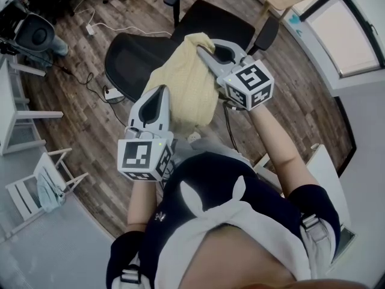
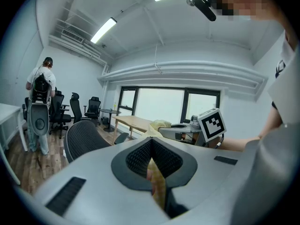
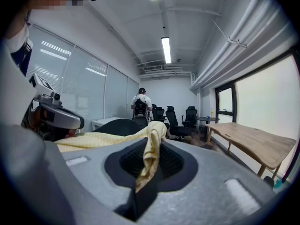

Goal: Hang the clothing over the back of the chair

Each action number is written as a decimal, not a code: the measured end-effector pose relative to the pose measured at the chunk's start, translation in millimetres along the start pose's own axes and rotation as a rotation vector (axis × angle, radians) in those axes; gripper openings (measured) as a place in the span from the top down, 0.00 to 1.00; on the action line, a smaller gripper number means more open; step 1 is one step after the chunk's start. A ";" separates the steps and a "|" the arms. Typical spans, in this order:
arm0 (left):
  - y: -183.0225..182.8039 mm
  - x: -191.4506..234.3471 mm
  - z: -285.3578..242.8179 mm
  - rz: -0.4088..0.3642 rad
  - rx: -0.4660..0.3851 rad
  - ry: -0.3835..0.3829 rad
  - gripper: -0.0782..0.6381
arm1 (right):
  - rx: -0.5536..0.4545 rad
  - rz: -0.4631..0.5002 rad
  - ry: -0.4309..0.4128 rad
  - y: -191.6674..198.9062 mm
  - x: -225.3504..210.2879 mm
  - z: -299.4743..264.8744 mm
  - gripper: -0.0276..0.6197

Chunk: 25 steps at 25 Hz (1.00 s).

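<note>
Left gripper up close and right gripper farther out are both clamped on the yellow garment, stretched between them above the black chair, so hold that edge taut, centre it over the backrest, then lower evenly.

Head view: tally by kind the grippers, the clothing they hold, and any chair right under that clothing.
grippers: 2, left gripper and right gripper
garment: 1
chair: 1
total: 4
</note>
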<state>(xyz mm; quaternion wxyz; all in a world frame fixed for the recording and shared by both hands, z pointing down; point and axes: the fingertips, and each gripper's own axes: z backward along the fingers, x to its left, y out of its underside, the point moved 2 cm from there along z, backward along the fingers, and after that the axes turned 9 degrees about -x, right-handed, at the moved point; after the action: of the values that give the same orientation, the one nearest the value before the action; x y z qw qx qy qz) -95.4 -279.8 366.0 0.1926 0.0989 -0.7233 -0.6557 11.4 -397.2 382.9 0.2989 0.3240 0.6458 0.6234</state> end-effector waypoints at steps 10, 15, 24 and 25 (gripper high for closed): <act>1.2 0.2 -5.1 -0.002 0.018 0.000 0.88 | 0.045 -0.017 -0.047 22.3 -3.0 -1.9 0.88; 3.0 2.3 -5.3 -0.001 0.018 0.002 0.88 | 0.058 -0.024 -0.077 30.6 -1.5 -3.5 0.88; 5.6 3.5 -3.3 -0.001 0.016 0.005 0.88 | 0.096 -0.042 -0.144 51.8 6.3 -0.6 0.88; 5.9 3.6 -2.7 -0.004 0.016 0.003 0.88 | 0.097 -0.050 -0.158 54.8 8.0 -0.3 0.88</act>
<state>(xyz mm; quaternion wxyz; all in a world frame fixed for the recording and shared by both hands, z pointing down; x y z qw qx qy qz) -96.9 -283.1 372.6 0.1916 0.1031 -0.7280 -0.6502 8.7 -390.3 437.9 0.3483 0.3700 0.6574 0.5564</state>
